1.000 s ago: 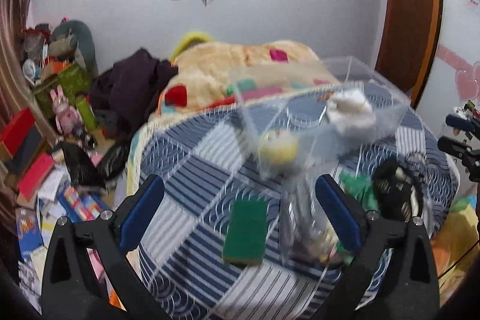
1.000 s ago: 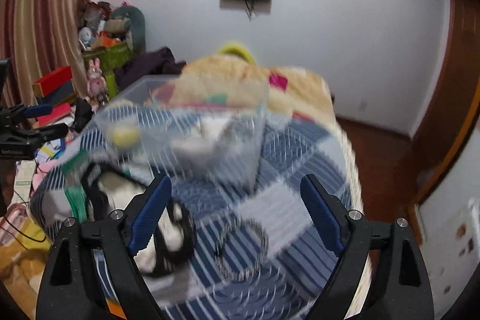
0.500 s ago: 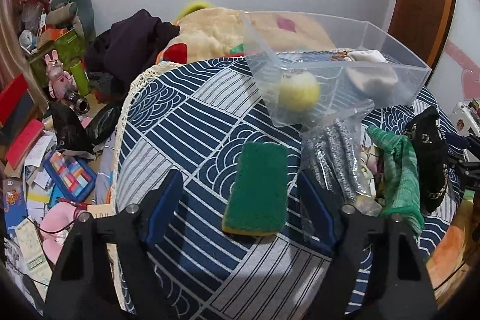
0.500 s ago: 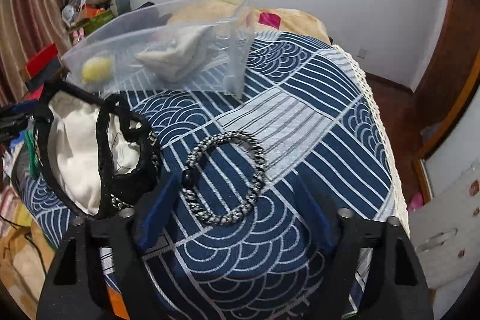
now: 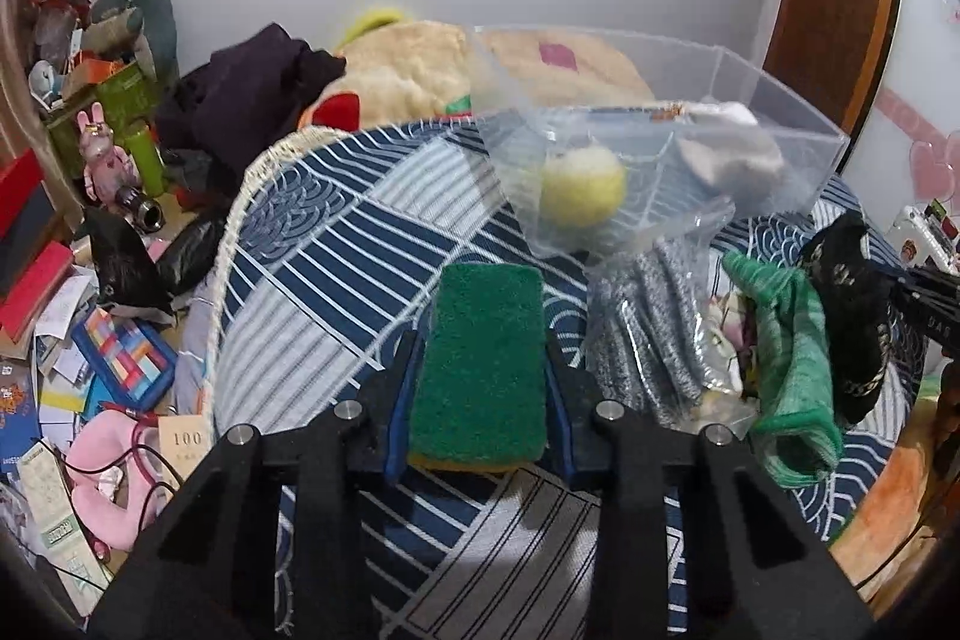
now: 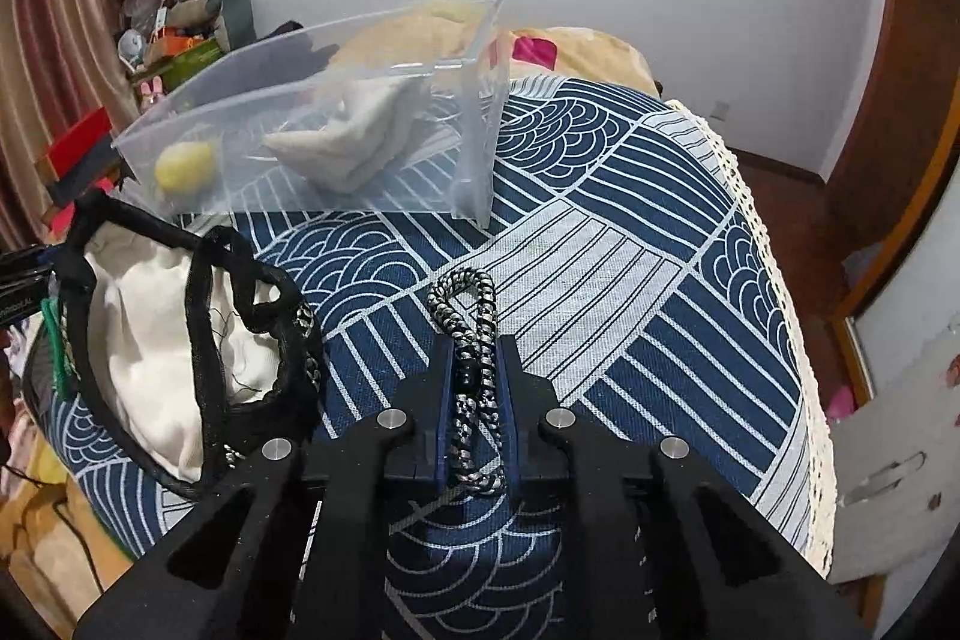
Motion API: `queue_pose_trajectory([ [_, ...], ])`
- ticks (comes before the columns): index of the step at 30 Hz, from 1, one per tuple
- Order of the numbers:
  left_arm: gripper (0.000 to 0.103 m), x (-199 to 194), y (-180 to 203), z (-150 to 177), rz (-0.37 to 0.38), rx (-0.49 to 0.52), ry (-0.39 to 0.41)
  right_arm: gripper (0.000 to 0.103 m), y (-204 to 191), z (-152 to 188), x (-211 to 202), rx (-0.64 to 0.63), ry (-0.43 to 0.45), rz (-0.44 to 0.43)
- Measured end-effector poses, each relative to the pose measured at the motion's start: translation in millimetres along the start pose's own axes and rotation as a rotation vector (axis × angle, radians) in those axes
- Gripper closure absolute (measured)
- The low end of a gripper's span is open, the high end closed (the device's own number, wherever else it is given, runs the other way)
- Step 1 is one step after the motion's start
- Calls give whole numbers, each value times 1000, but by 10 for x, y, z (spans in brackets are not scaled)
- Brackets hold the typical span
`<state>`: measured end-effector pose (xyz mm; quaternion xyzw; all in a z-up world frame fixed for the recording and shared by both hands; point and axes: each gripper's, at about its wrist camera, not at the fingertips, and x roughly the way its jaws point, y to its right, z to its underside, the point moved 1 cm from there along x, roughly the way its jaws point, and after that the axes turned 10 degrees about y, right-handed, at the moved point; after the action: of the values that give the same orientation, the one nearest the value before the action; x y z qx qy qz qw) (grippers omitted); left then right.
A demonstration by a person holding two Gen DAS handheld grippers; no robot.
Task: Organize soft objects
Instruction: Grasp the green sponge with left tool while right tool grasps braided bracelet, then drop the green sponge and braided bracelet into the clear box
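Note:
My left gripper (image 5: 480,340) is shut on a green sponge (image 5: 483,358) with a yellow underside, on the blue patterned cloth. My right gripper (image 6: 474,346) is shut on a black-and-white braided band (image 6: 471,334), squeezed into a narrow loop. A clear plastic bin (image 5: 780,100) stands beyond, also in the right wrist view (image 6: 474,148). It holds a yellow ball (image 5: 582,184) and a folded white cloth (image 6: 354,142).
A bag of grey scourers (image 5: 648,334), a green cloth (image 5: 792,370) and a black-trimmed white pouch (image 6: 162,340) lie on the table. A beige blanket (image 5: 414,70) lies behind. Clutter covers the floor (image 5: 90,340) at left. The table's lace edge (image 6: 780,292) drops off at right.
Both grippers moved down and forward, then closed. The left one closed on the green sponge, the right one on the braided band, squeezing its ring flat.

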<state>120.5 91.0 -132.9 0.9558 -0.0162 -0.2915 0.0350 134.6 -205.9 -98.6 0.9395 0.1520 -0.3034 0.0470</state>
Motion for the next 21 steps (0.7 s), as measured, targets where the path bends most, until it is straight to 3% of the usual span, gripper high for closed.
queue_pose_trajectory([
  [9,66,-249,49,-334,12,19,99,92,-37,-266,-263,4,103,-22],
  [21,66,-327,424,-934,97,61,238,92,-279,-925,-402,-17,280,-86],
])
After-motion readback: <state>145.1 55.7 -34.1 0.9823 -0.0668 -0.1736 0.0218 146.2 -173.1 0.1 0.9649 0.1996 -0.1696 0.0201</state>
